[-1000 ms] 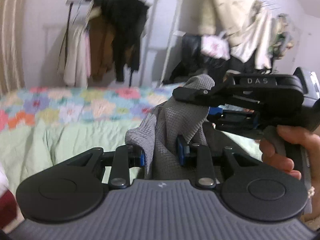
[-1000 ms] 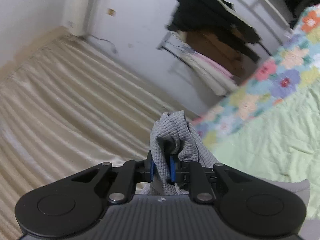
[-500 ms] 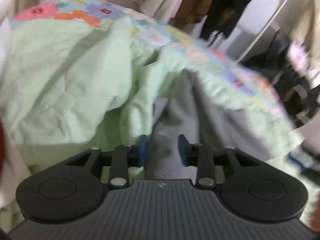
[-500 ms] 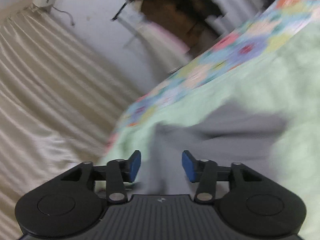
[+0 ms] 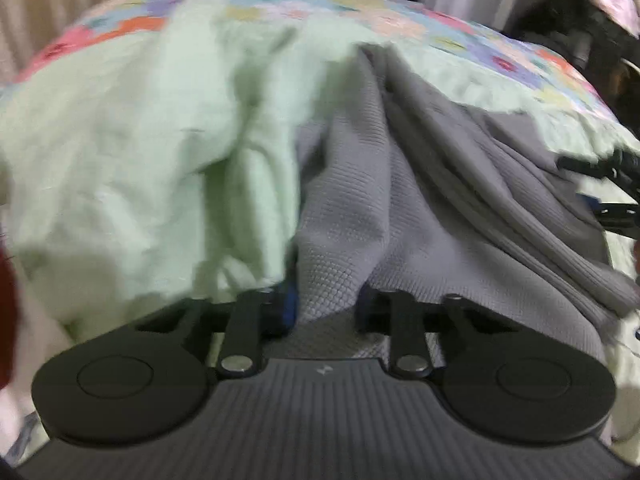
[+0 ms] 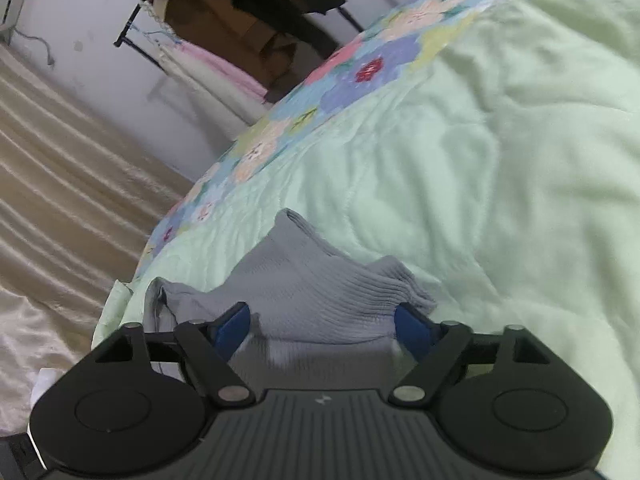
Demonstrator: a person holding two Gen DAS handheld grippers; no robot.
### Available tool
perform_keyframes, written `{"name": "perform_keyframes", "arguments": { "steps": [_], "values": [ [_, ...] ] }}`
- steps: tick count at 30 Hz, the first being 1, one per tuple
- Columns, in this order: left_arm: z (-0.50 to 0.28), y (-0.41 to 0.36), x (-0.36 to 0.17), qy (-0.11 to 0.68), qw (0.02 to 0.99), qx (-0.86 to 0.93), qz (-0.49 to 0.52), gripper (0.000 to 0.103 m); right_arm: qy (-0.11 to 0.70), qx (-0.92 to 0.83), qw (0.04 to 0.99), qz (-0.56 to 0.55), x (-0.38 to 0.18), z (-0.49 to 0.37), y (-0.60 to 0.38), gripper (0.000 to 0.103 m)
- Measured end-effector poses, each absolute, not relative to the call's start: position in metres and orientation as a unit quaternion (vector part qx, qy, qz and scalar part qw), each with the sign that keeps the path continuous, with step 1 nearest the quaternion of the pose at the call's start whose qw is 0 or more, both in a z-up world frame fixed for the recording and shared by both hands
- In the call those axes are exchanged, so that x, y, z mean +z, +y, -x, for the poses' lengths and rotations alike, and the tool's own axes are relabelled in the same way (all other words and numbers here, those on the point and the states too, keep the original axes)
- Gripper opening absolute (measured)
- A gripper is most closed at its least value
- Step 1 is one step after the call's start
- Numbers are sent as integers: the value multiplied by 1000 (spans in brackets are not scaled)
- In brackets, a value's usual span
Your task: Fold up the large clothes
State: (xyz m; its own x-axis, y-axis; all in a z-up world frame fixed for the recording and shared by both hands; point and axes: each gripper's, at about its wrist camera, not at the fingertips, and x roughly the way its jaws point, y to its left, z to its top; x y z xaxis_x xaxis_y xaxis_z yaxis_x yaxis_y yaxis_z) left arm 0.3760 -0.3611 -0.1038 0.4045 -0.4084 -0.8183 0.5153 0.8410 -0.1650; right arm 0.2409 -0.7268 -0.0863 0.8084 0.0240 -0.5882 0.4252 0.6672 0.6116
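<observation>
A gray waffle-knit garment lies spread in long folds on a pale green quilt. My left gripper points down at its near end. The jaws are closing, and a raised fold of the gray cloth is pinched between the pads. In the right wrist view a bunched end of the garment rests on the quilt. My right gripper is over it with its blue pads far apart and closing. Cloth lies between the pads without touching them. Its black fingers show at the left view's right edge.
A floral bedspread borders the quilt on the far side. Beige curtains hang beyond the bed's left edge. A clothes rack stands by the white wall. Dark piled clothes sit at the far right.
Both grippers have come down from mid-air to the bed, and the garment now lies on the quilt. The right jaws have spread and let go of the cloth they held.
</observation>
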Motion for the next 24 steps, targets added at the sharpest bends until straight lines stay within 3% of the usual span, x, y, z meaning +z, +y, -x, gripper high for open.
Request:
{"name": "perform_keyframes", "arguments": {
  "steps": [1, 8, 12, 15, 17, 20, 24],
  "values": [
    [-378, -359, -102, 468, 841, -266, -49, 19, 284, -113, 874, -379, -82, -244, -728, 7],
    [-381, -354, -99, 468, 846, -250, -47, 20, 190, -136, 929, -289, -5, -226, -722, 7],
    [-387, -345, -91, 474, 837, -273, -22, 22, 204, -99, 949, -217, 15, -232, -694, 6],
    [-393, -334, -84, 472, 828, -300, 23, 30, 211, -72, 955, -195, 18, -235, -667, 6],
    [-391, -328, -77, 459, 826, -322, 52, 43, 210, -69, 958, -182, 18, -236, -652, 7],
    [-390, -321, -65, 433, 818, -364, 100, 54, 211, -43, 956, -202, 22, -228, -638, 7],
    [-390, -339, -73, 441, 784, -411, 150, 56, 218, -29, 966, -138, 27, -212, -601, 7]
  ]
}}
